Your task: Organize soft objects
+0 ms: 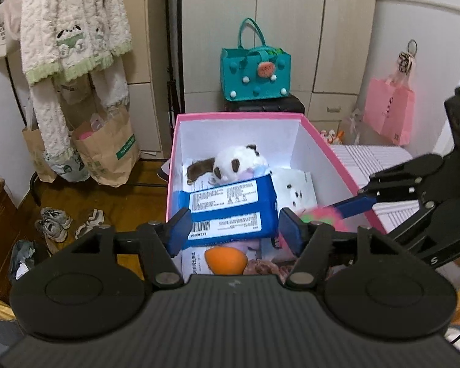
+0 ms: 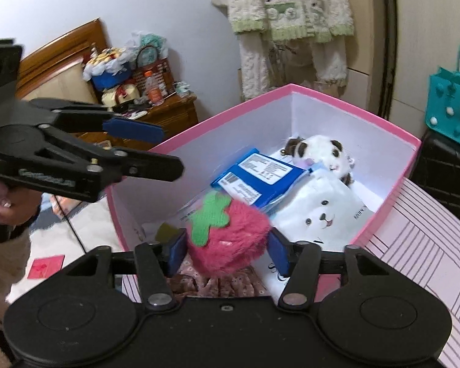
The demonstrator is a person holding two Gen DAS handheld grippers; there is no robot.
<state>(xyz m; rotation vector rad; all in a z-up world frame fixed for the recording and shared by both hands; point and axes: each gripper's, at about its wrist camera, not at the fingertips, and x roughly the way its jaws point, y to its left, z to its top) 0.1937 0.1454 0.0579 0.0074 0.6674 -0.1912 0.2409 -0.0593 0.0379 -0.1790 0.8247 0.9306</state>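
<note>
Tilting down over the pink box [image 1: 174,141], both grippers' jaws stand apart: left [image 1: 234,228], right [image 2: 228,250].

Legible text is sparse. Brown paper bag [image 1: 107,147] by the clothes rack: green band reading "hotwind", cut off at the edge. Blue pack [image 1: 230,211] in the pink box [image 1: 239,117]: two white labels of dense small print, unreadable, plus a barcode with a code starting "LX32", remaining digits unclear. Right gripper [image 1: 322,211] arm, seen from left wrist view: white letter "S". White bear pouch [image 2: 325,214]: vertical dark lettering on its right edge, too small to read. Cloth tote [image 1: 0,30] hanging top left: printed lines, illegible. Pink bag [image 1: 389,113] on the wall: small dark marks, illegible.
</note>
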